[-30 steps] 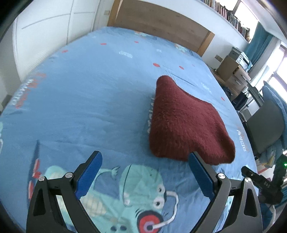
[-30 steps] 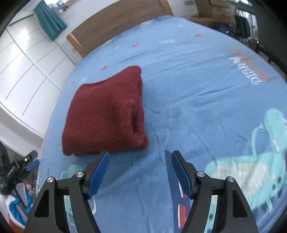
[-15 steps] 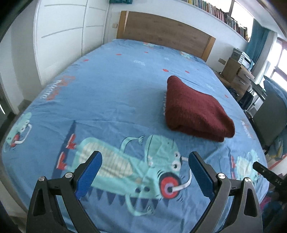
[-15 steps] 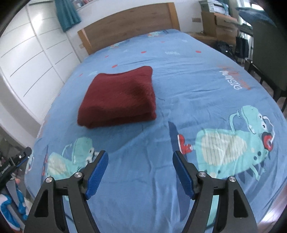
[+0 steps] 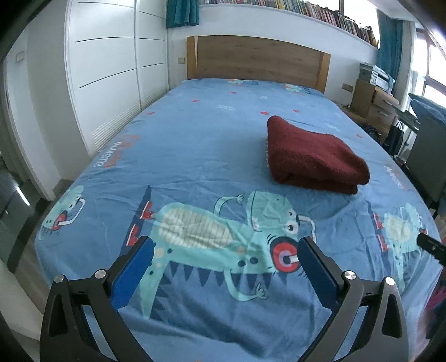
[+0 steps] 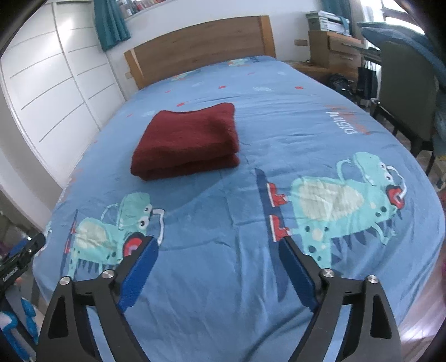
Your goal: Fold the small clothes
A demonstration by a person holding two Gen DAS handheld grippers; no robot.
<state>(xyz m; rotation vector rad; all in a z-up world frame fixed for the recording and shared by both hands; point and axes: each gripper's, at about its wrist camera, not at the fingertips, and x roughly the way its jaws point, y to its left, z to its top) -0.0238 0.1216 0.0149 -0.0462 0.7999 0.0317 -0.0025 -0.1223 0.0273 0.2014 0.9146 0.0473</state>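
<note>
Both tools have backed off from the folded red garment (image 5: 312, 158) since a second ago, so the fold looks done to me; it sits alone mid-bed, far from both. Left tool (image 5: 224, 263) and right tool (image 6: 217, 267) are spreading their jaws, nothing between them. Right view shows the stacked folded edge head-on, left view mostly the side, plus the wardrobe (image 5: 106, 83)

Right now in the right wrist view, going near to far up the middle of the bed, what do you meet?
Right claw, jaws opening with nothing between them → blue dinosaur-print sheet → folded dark red garment → wooden headboard → white wall.
</note>
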